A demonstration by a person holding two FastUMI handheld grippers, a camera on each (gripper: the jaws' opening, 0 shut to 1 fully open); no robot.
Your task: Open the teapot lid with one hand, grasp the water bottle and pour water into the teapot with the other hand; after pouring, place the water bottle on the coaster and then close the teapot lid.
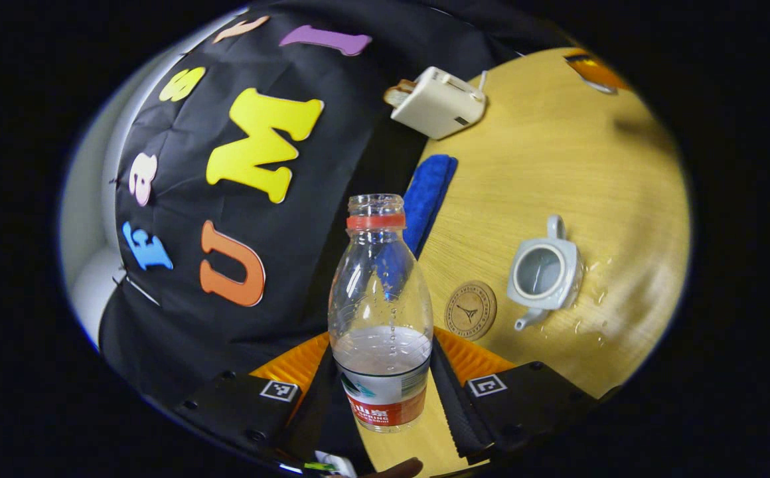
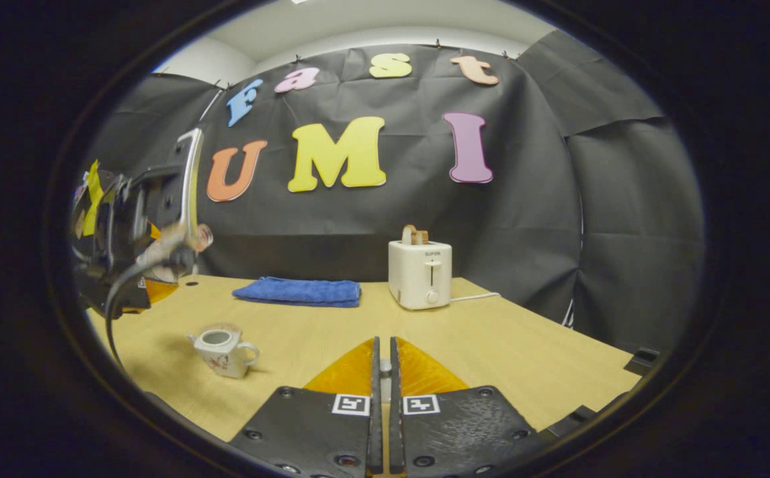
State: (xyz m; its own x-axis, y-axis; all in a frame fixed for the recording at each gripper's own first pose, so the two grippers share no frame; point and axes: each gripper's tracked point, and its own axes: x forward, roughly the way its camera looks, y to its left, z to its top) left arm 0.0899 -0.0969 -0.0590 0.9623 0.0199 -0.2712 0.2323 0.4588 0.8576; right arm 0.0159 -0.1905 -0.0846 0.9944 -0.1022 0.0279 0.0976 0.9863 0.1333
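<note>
In the left gripper view, the left gripper point(image 1: 382, 392) clamps both fingers on the lower body of a clear plastic water bottle point(image 1: 380, 312) with a red neck ring and no cap; it is roughly a third full, and it stands upright in this view, held above the light wooden table point(image 1: 557, 159). Just right of the bottle lies a round brown coaster point(image 1: 470, 310), bare. Right of the coaster, near but apart from it, sits the small white ceramic teapot point(image 1: 544, 272), its mouth uncovered, with water droplets point(image 1: 591, 318) scattered on the wood by it. Farther back lie a folded blue towel point(image 1: 428, 196) and a white toaster point(image 1: 437, 103).

In the right gripper view, the left gripper point(image 2: 133, 232) hangs in the air at the far left, blurred. Below it the teapot point(image 2: 223, 352) stands on the table point(image 2: 524, 352). The towel point(image 2: 299, 292) and toaster point(image 2: 419, 273) stand behind. The right gripper point(image 2: 382, 392) at the bottom has its fingers pressed nearly together; whether they hold anything, I cannot tell.
</note>
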